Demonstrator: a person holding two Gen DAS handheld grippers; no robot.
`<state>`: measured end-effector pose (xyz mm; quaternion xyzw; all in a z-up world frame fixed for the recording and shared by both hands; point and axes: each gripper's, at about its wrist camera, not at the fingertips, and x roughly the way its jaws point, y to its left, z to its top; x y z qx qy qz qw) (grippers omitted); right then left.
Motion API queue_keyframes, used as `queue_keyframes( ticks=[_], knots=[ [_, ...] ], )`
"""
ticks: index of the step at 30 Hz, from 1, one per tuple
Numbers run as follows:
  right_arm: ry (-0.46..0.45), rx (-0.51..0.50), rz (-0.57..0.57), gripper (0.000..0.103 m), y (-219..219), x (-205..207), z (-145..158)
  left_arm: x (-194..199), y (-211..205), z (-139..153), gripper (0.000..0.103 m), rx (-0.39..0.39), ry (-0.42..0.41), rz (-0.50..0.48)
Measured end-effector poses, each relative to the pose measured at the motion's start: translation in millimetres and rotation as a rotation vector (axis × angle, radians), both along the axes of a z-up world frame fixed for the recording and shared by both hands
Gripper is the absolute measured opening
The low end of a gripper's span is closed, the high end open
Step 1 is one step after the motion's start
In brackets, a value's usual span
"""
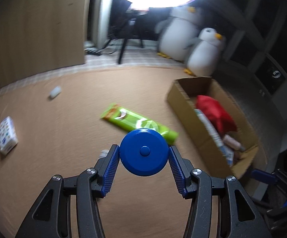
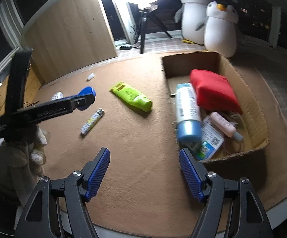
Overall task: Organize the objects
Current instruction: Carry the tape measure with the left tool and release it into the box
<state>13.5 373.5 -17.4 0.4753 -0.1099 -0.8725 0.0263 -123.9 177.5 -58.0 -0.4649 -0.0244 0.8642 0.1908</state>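
Observation:
My left gripper is shut on a round blue disc with a small button in its middle, held above the brown mat. From the right wrist view that same left gripper hangs at the left, gripped by a gloved hand, with the blue disc in its jaws. My right gripper stands open over the mat with nothing between its pads. A cardboard box at the right holds a red pouch, a blue-capped tube and a pink bottle. The box lies right of the disc.
On the mat lie a green tube, a patterned lighter, a small white bottle and a patterned packet. Two plush penguins, a ring light on a tripod and a wooden cabinet stand behind.

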Motion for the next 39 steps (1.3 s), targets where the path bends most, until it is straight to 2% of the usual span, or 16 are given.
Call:
queue_keyframes(
  ticks=[10,21,33,34,36,39],
  knots=[
    [0.001,0.053,-0.088,0.069,31.4,19.3,-0.7,5.7,93.2,16.8,0.054,0.001,0.047,-0.162],
    [-0.015,0.06,-0.154,0.069,57.4,35.4,-7.3,10.9,169.6,14.7,0.054,-0.017,0.053,-0.28],
    [-0.037,0.04,-0.211,0.069,76.8,52.5,-13.5,18.2,202.3,13.6,0.055,-0.02,0.048,-0.333],
    [-0.038,0.038,-0.214,0.069,77.9,53.6,-14.2,20.2,203.3,14.3,0.056,-0.018,0.049,-0.337],
    [-0.041,0.034,-0.218,0.069,79.8,54.9,-14.9,21.3,205.0,16.4,0.069,-0.014,0.051,-0.338],
    [-0.042,0.032,-0.222,0.069,81.7,55.4,-14.3,22.4,204.9,20.3,0.071,-0.01,0.059,-0.335]
  ],
)
